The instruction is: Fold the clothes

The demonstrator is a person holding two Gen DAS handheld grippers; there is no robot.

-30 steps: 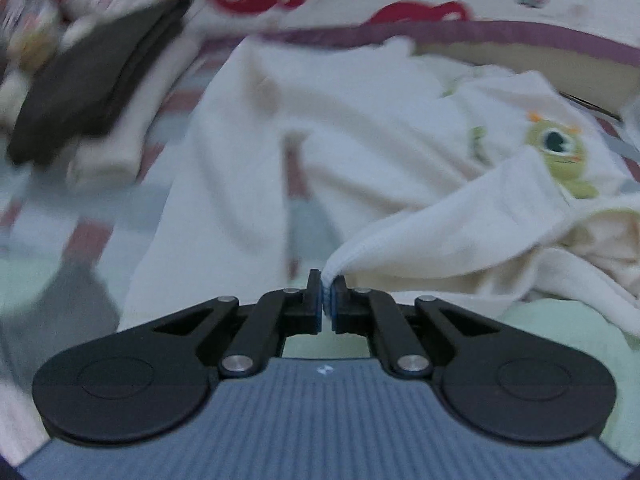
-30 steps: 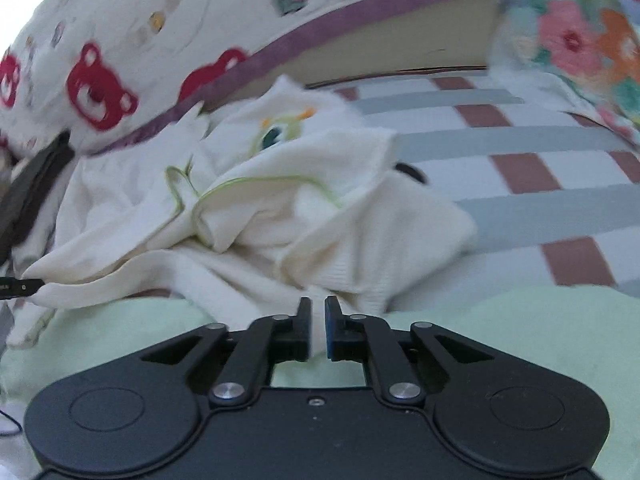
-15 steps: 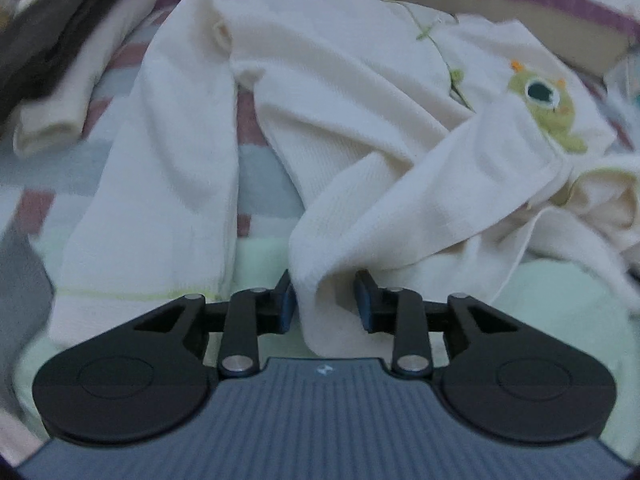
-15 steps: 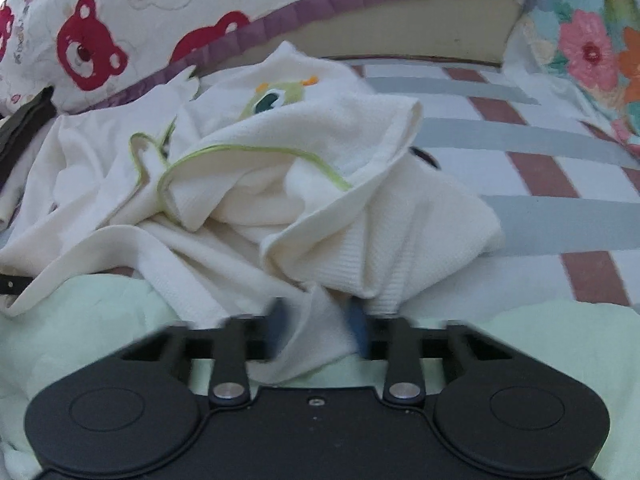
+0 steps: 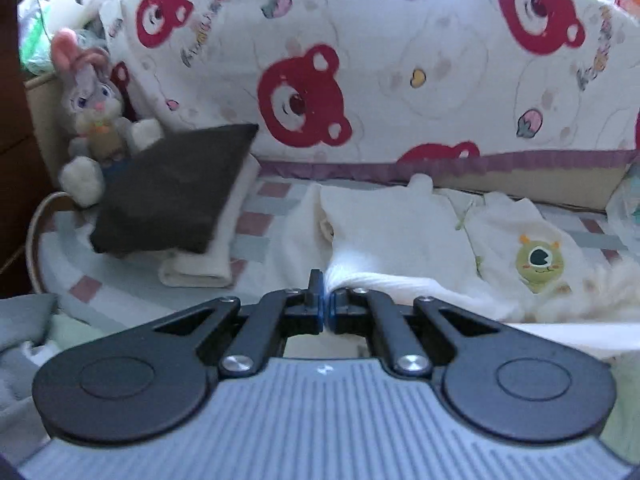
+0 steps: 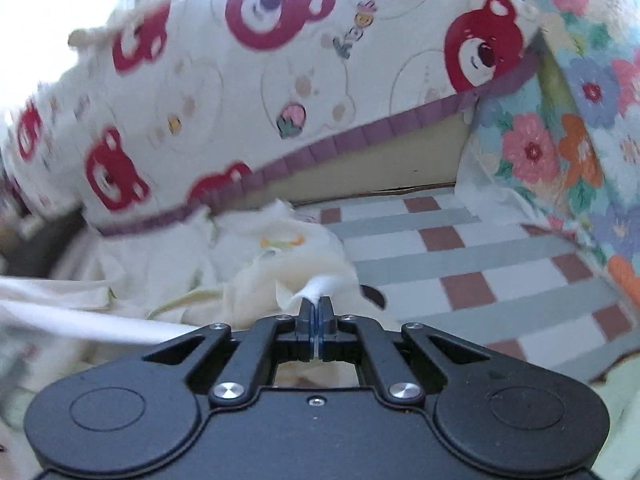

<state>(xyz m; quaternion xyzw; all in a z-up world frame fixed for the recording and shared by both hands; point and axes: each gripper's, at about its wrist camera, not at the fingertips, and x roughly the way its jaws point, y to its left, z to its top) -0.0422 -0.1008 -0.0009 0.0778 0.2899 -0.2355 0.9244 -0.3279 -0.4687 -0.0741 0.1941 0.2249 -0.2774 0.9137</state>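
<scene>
A cream baby garment with a green one-eyed monster patch lies crumpled on the checked bed sheet. My left gripper is shut on a pinched edge of it, and the cloth stretches away to the right as a taut band. In the right wrist view the same garment is bunched ahead, and my right gripper is shut on another edge, with a tuft of cloth sticking out above the fingertips. Both grippers are lifted off the bed.
A bear-print quilt stands along the back. A dark folded item on a cream folded piece and a plush rabbit sit at the left. A floral pillow rises at the right. Checked sheet spreads right of the garment.
Both grippers stood open around cloth folds half a second ago; now each has shut on the garment and risen, pulling its edge up and taut between them.
</scene>
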